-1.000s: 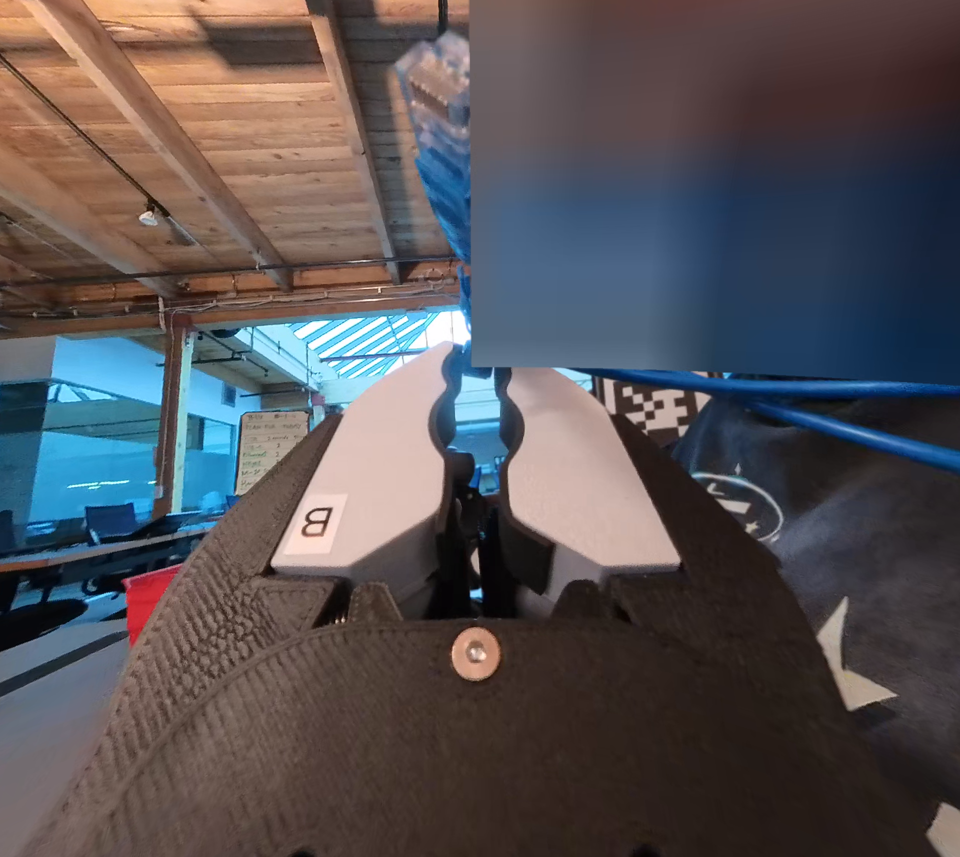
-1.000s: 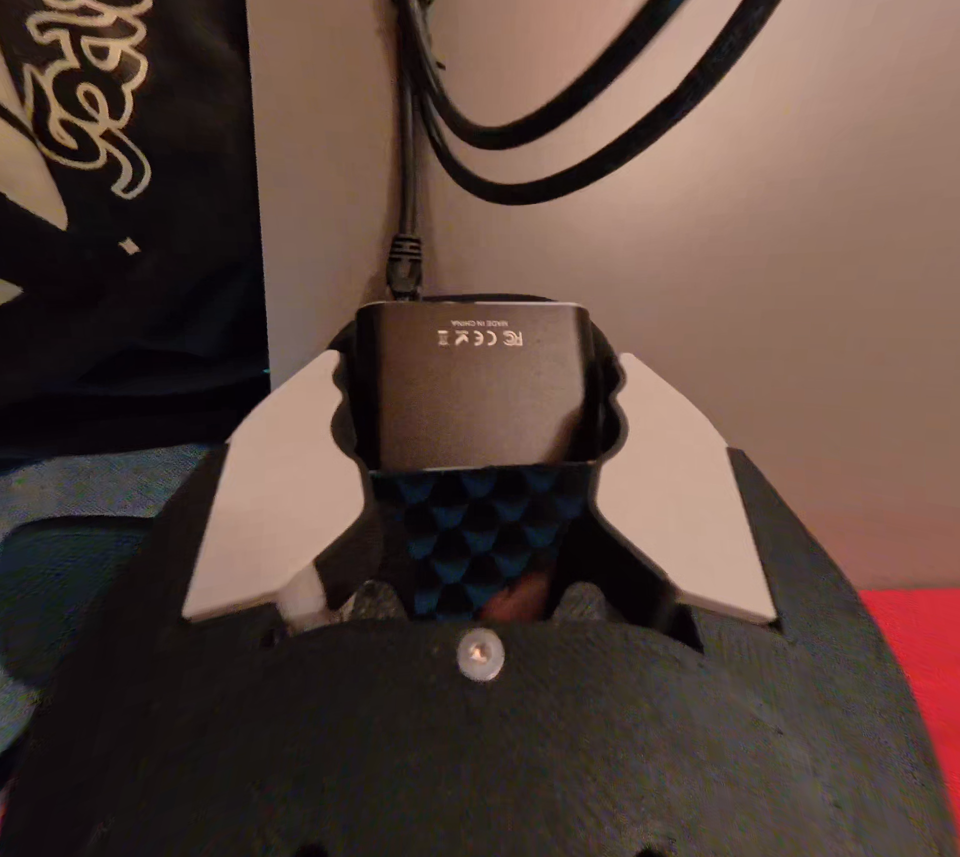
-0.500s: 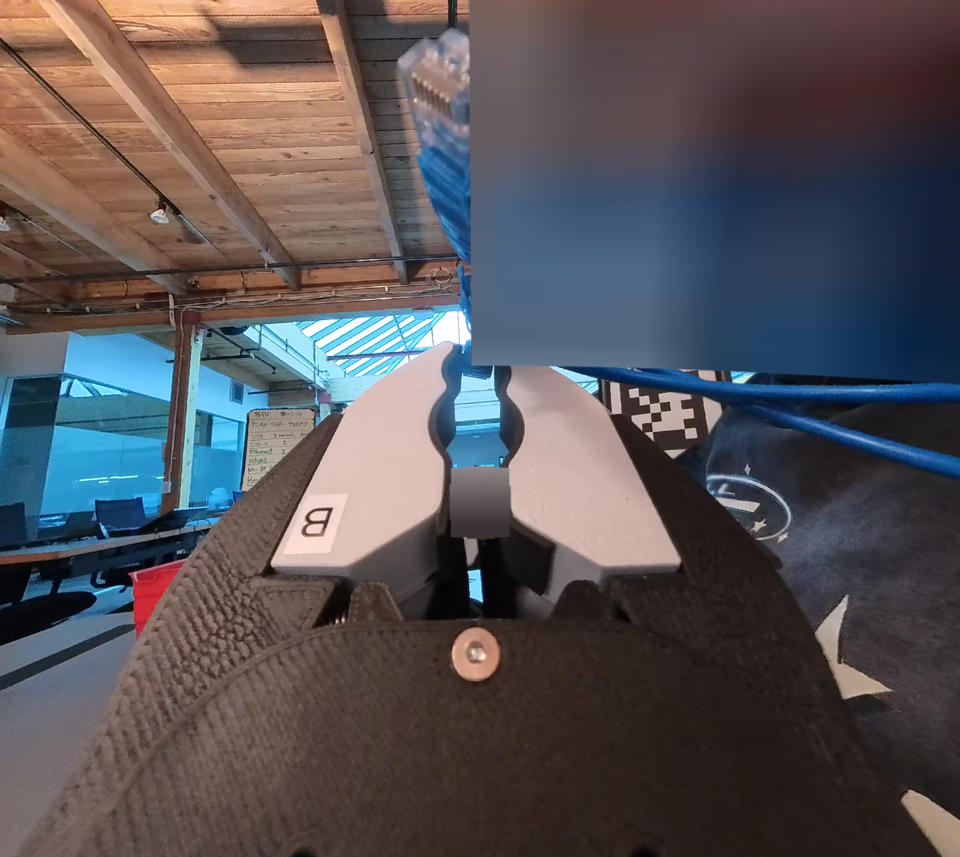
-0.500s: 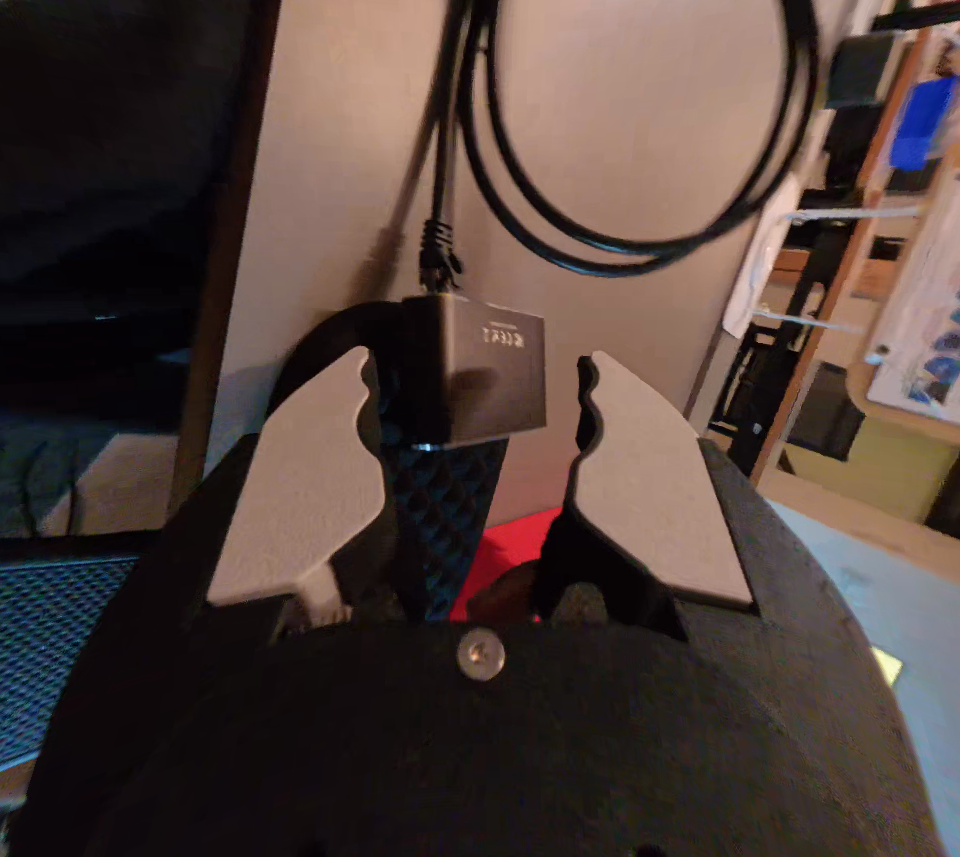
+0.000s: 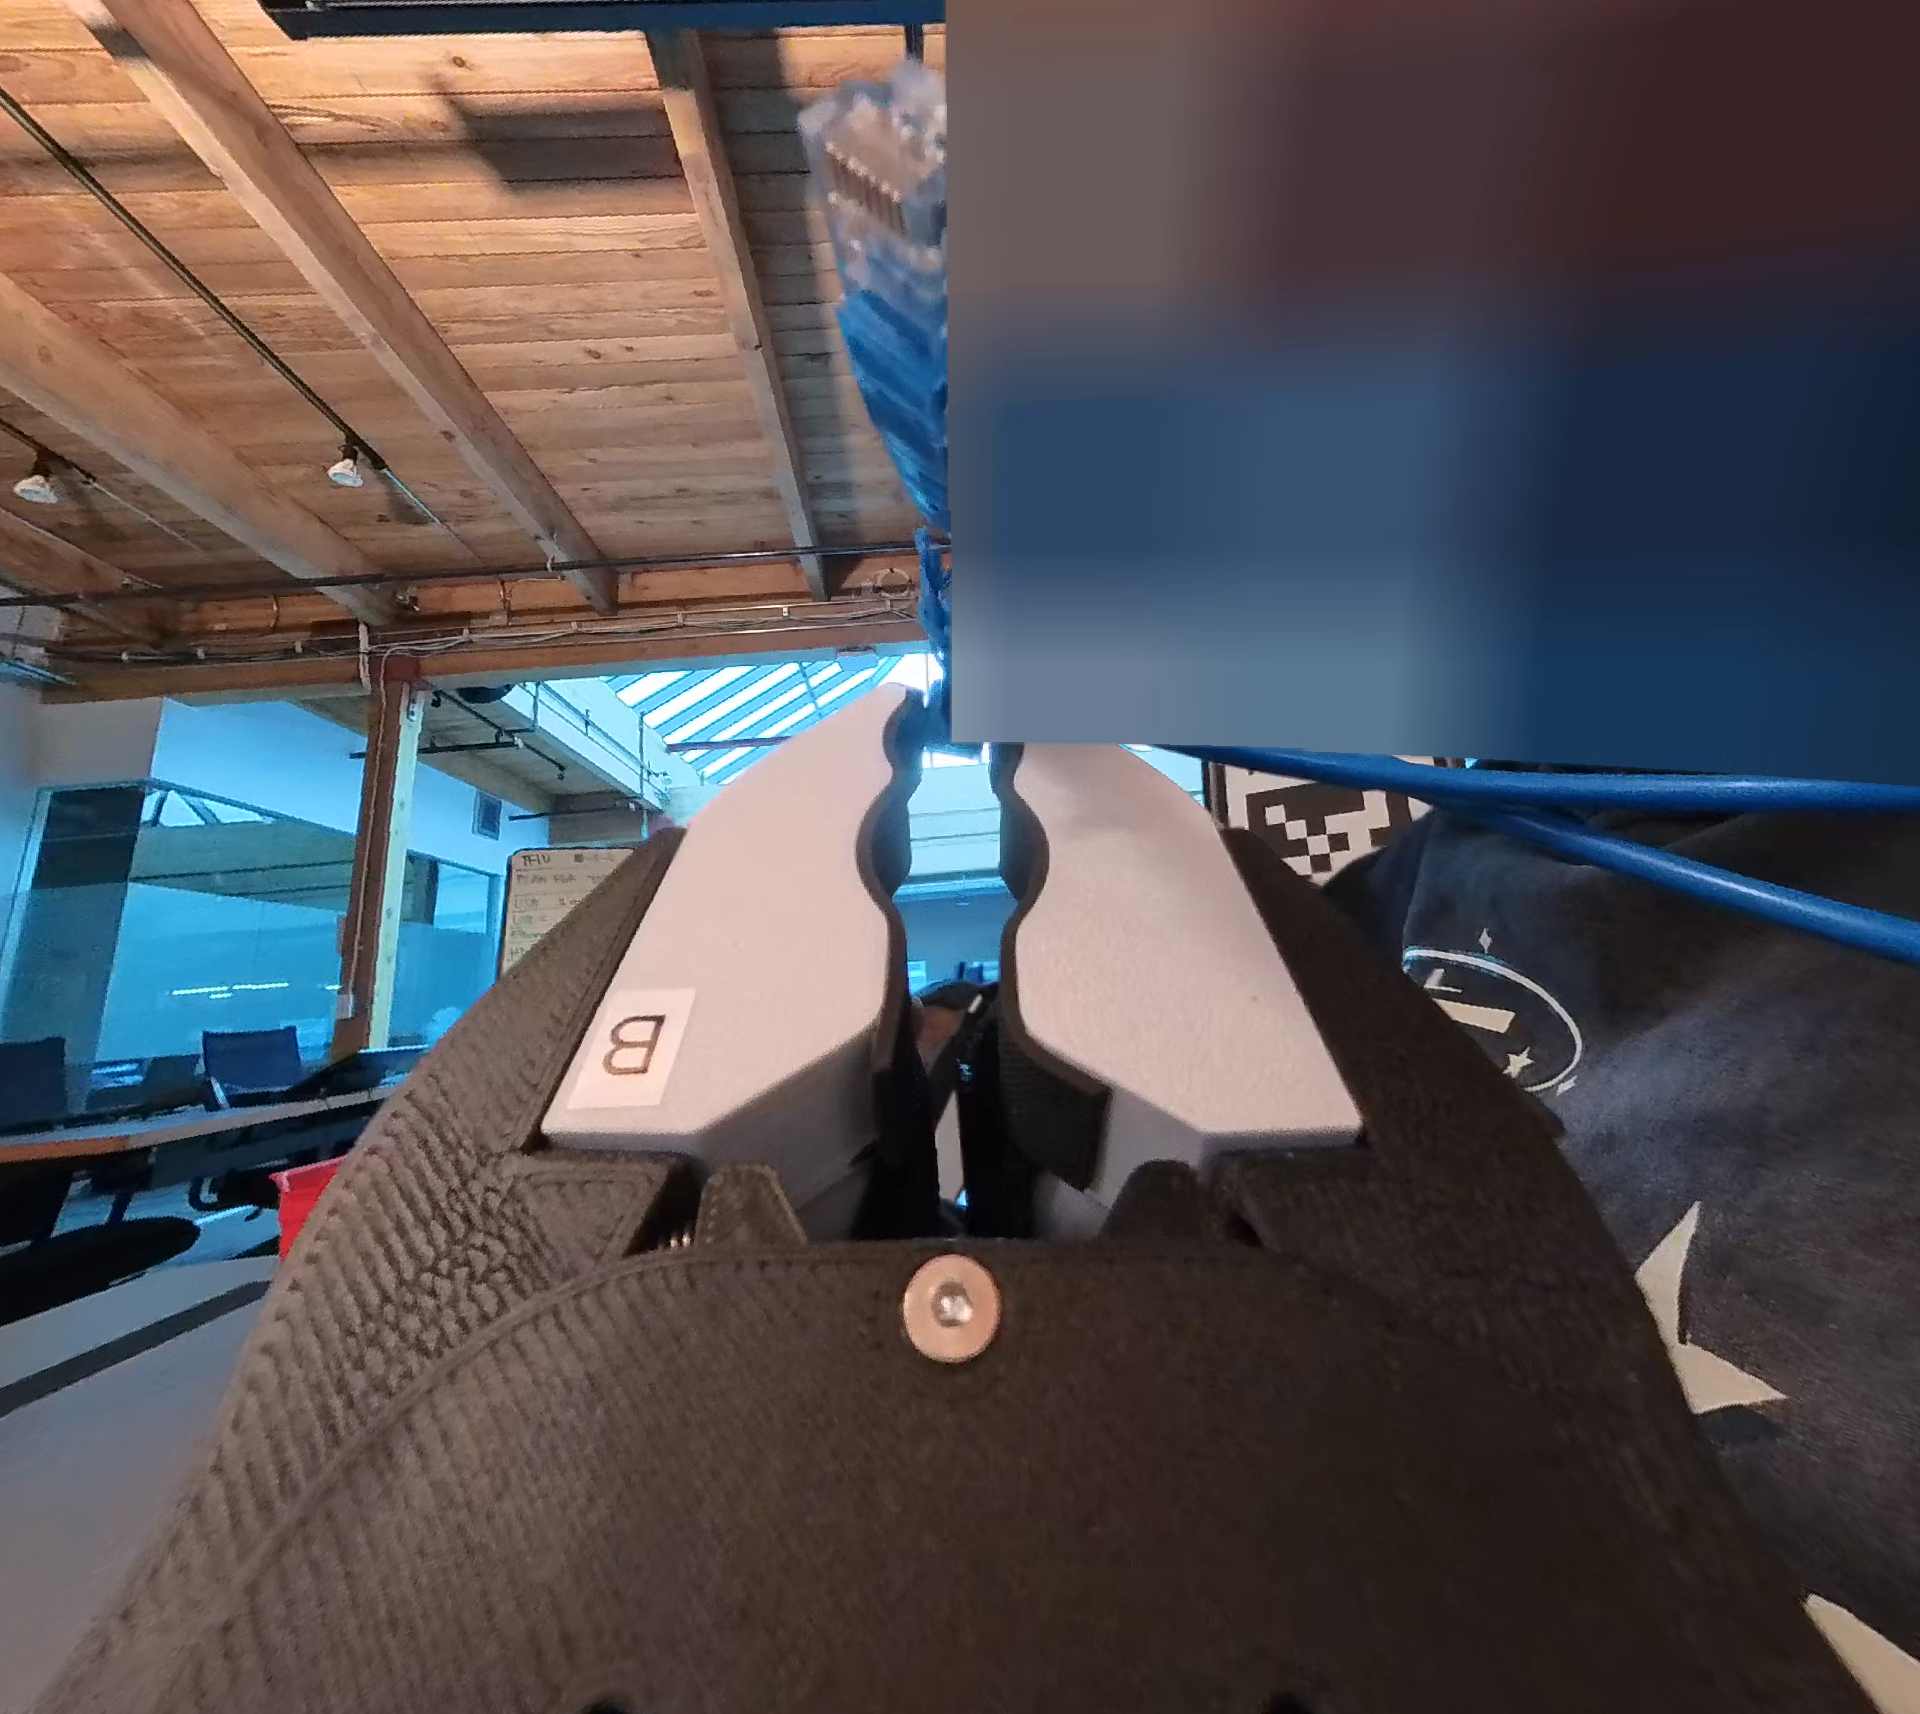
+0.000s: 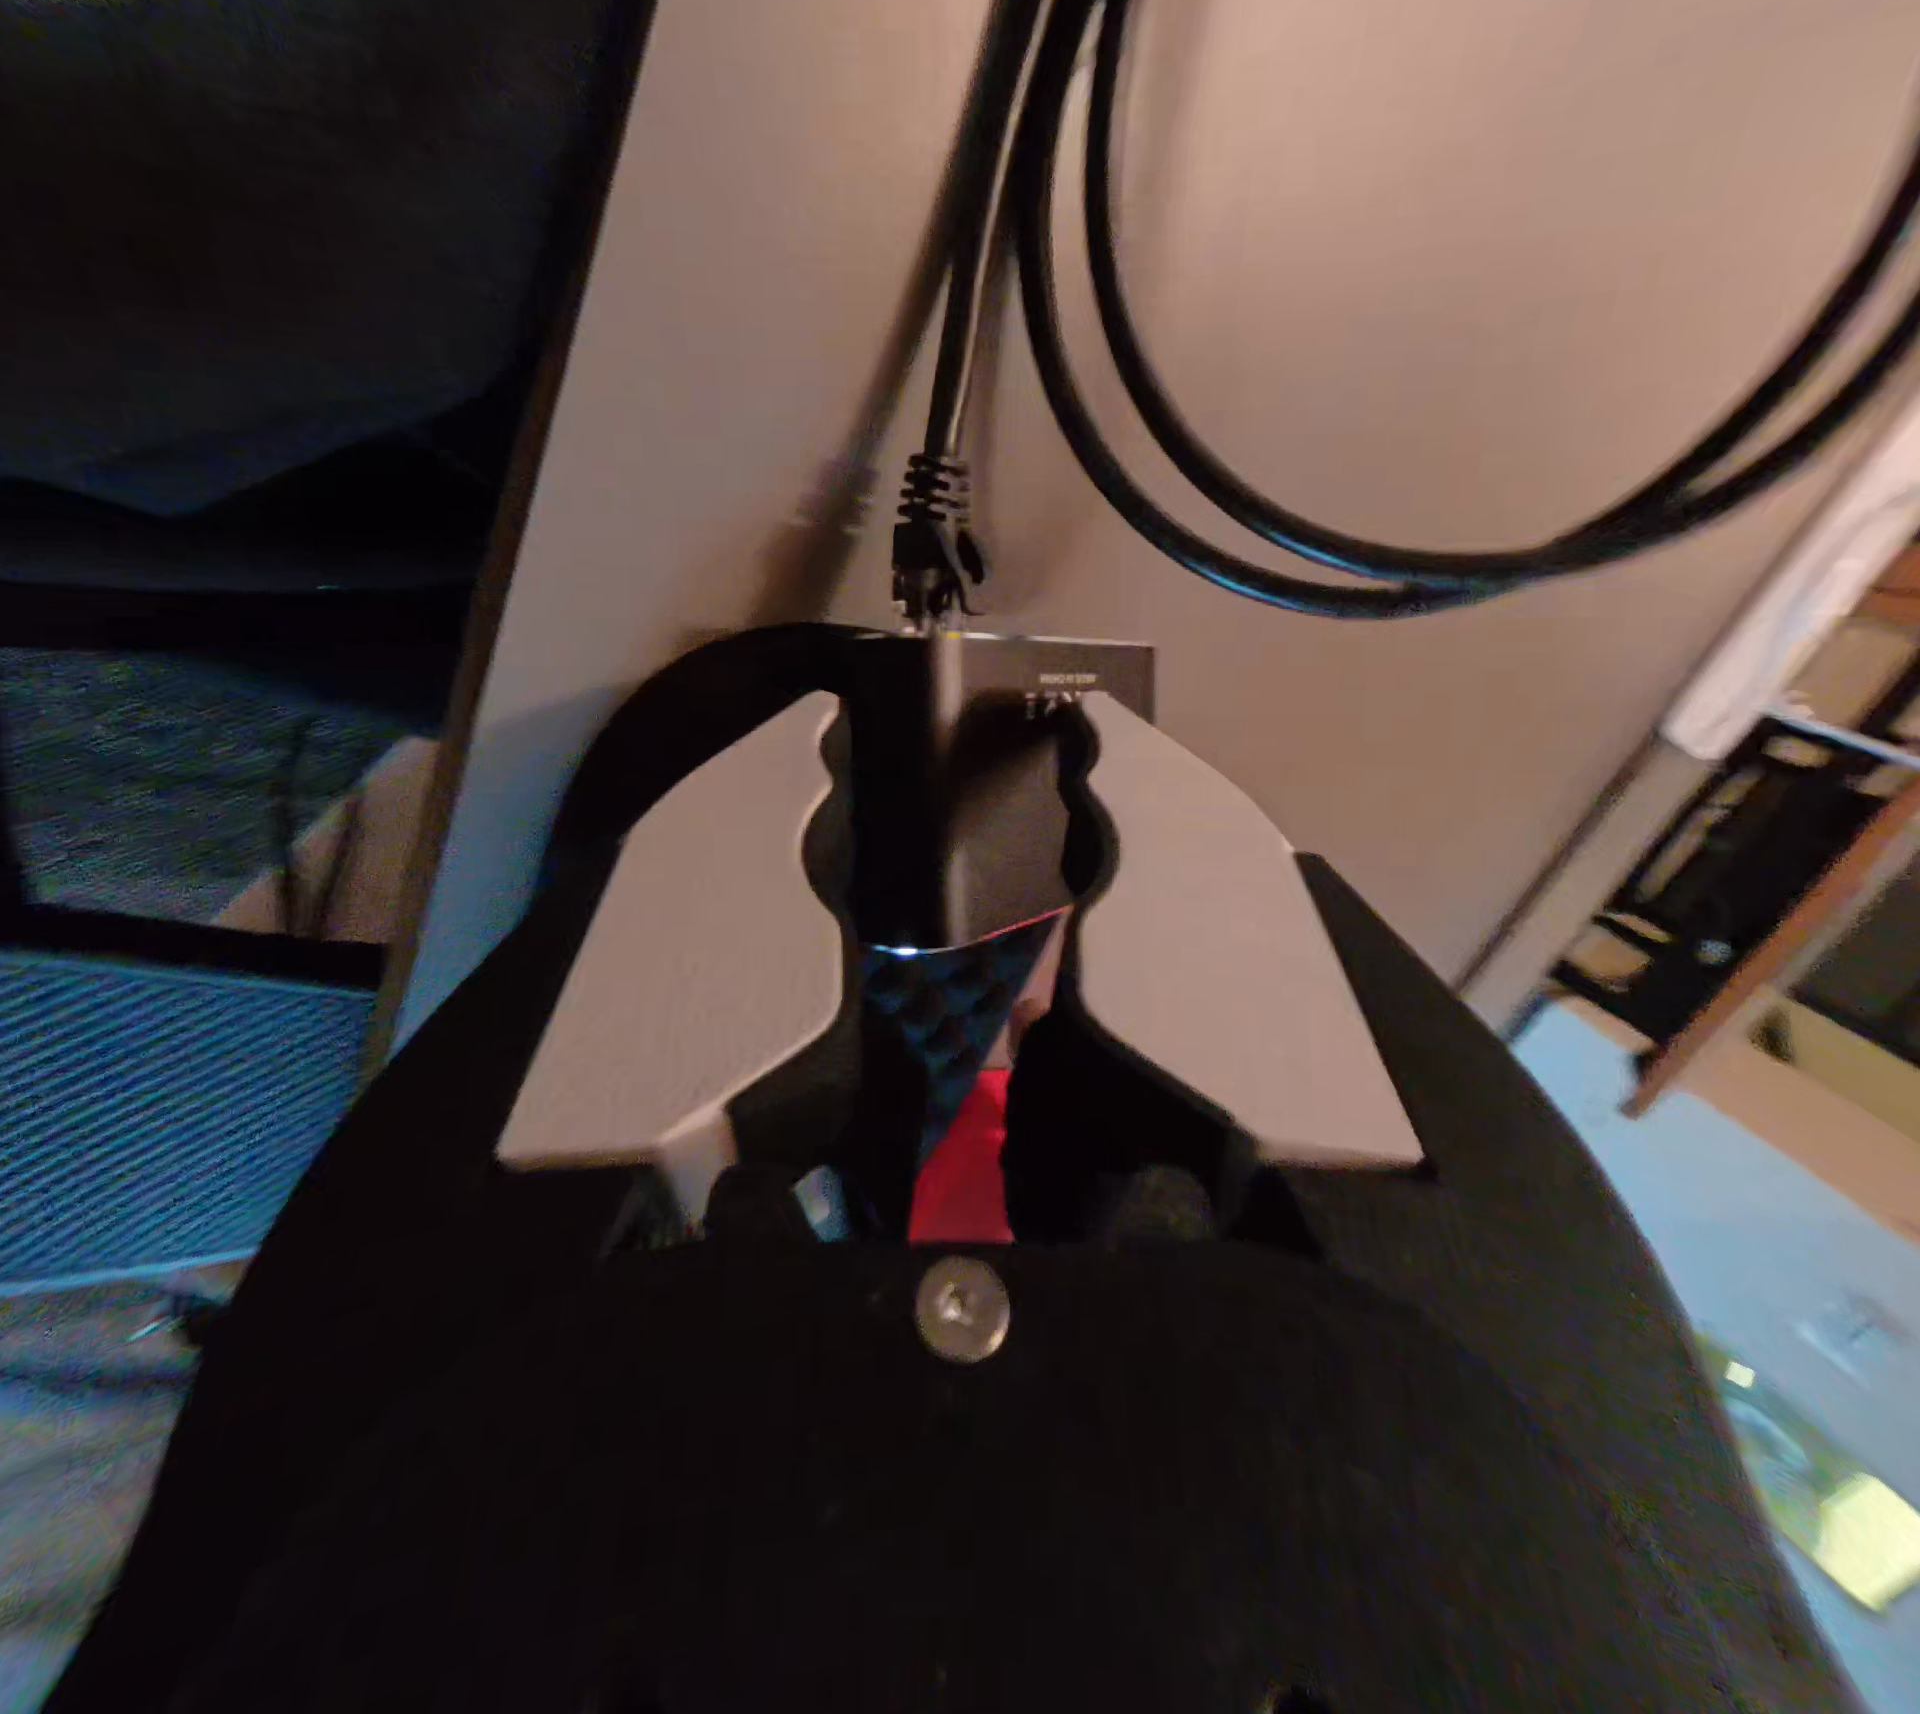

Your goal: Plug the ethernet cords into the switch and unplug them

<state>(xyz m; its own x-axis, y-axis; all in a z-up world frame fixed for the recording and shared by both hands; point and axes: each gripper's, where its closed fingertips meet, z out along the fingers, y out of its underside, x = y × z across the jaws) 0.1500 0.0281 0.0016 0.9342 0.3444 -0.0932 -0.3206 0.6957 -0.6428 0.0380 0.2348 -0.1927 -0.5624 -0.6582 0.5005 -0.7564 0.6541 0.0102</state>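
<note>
1. The left hand-held gripper (image 5: 951,729) points up toward the wooden ceiling (image 5: 364,262), its fingers narrowed onto a blue ethernet cord (image 5: 1558,797) whose clear plug (image 5: 883,168) sticks up above the fingertips.
2. The right hand-held gripper (image 6: 961,714) is clamped on a black switch (image 6: 997,791).
3. A black cord (image 6: 961,293) is plugged into the switch's far end.

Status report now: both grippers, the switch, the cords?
Left gripper shut on blue cord, plug free. Right gripper shut on switch. Black cord plugged in.
</note>
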